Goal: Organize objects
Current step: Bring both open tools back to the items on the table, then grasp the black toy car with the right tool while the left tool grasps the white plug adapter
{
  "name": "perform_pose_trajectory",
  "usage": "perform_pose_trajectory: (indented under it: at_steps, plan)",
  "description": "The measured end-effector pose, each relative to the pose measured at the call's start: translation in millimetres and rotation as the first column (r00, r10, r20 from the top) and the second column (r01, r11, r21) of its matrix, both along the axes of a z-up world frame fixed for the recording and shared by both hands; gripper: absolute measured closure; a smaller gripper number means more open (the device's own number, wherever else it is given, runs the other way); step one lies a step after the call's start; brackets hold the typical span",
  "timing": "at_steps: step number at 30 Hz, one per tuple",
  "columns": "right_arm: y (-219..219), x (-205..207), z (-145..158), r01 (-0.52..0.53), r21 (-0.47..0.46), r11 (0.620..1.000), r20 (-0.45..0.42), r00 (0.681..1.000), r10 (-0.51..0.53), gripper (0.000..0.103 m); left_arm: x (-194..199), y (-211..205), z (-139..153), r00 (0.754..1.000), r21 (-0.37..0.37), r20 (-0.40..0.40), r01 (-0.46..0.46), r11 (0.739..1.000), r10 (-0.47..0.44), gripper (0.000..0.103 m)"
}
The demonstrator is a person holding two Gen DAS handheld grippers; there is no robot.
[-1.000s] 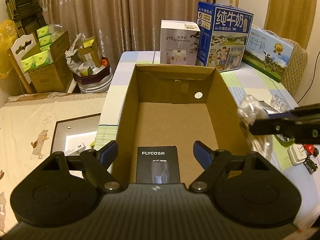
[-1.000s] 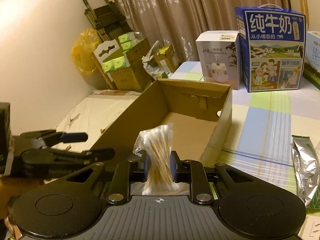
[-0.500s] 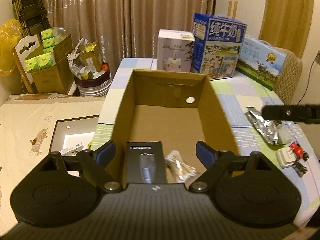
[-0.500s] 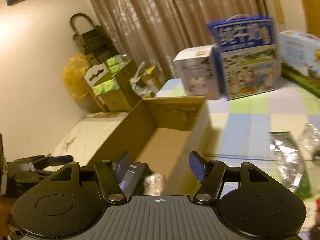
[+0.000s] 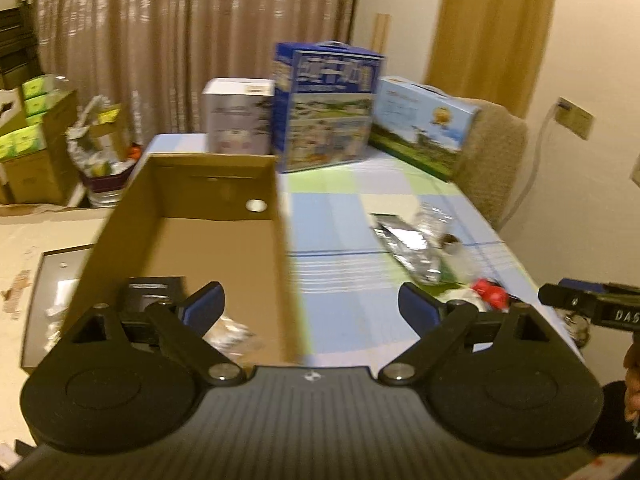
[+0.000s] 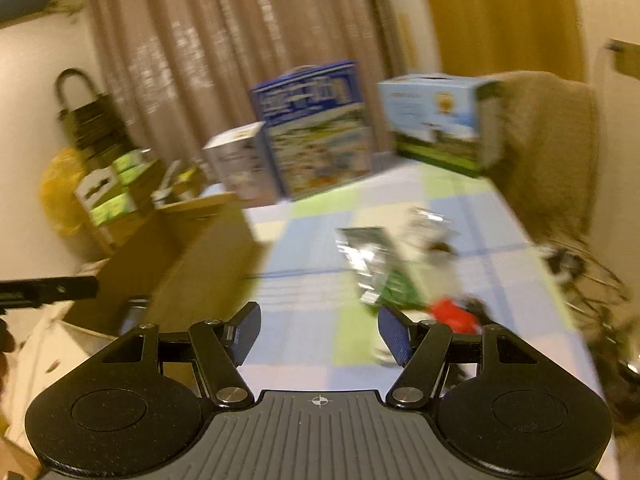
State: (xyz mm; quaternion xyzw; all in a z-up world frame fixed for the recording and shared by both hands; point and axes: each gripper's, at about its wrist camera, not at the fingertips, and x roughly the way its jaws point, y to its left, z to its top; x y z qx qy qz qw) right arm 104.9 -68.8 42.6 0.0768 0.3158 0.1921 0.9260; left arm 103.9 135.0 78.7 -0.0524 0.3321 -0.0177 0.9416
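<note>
Left wrist view: left gripper [image 5: 310,304] nearest, jaws wide apart, nothing between them, hovering over the worktop's [image 5: 332,216] near edge w/ its left finger above the cardboard box [image 5: 192,220]. Box is open-topped, sits on the worktop's left side. Inside it, at the near end: a black product box [image 5: 154,292] lying flat, and just right of it a clear bag of cotton swabs [image 5: 230,330], partly hidden behind the finger. Rest of the box floor is bare.

At far right, the right gripper [image 5: 596,304] shows only as a dark finger tip pointing in from the edge; part of a hand [image 5: 632,384] below it.

Mid-worktop, right of the box & well apart from it: a silver foil pouch [image 5: 404,244], crinkled clear plastic [image 5: 434,216] just behind it, a small red item [image 5: 490,292] nearer the right finger. Blurred, can't tell more.

Far end: white carton [image 5: 236,116], tall blue milk carton [image 5: 326,108] beside it, light-blue carton [image 5: 424,120] further right, curtains [image 5: 180,40] behind.

Right wrist view: heavy motion blur. Right gripper [image 6: 318,334] jaws apart, empty, over the checked cloth. Foil pouch [image 6: 366,256] & red item [image 6: 452,314] ahead and to the right; cardboard box [image 6: 188,252] to the left, black product box [image 6: 134,314] peeking at its near corner. Left gripper's finger [image 6: 48,290] juts in from the left edge.
</note>
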Motion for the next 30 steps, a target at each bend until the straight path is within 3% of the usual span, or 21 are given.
perform_pose_trajectory:
  at_steps: [6,13,23,30]
  plan:
    - [-56.5,-15.8,-21.6,0.11,-0.023,0.994,-0.036,0.993,-0.111,0.041,5.4,-56.8,-11.3,0.996,0.003,-0.017,0.087,0.996,-0.087,0.004]
    - [-89.1,-14.8,-41.4,0.147,-0.036,0.988,-0.045,0.988,-0.149,0.041,21.3,-103.8,-39.5,0.989,0.028,-0.051,0.142,0.989,-0.141,0.001]
    - [-77.5,27.2,-81.6,0.03,-0.116,0.993,-0.113,0.993,-0.044,0.042,66.0,-134.9,-87.3,0.977,0.055,-0.112,0.191,0.98,-0.184,0.001]
    - [-58.8,62.1,-101.8,-0.054,-0.179,0.982,-0.136,0.99,0.03,0.055,97.5,-144.0,-114.9,0.968,0.047,-0.131,0.222,0.974,-0.214,0.001]
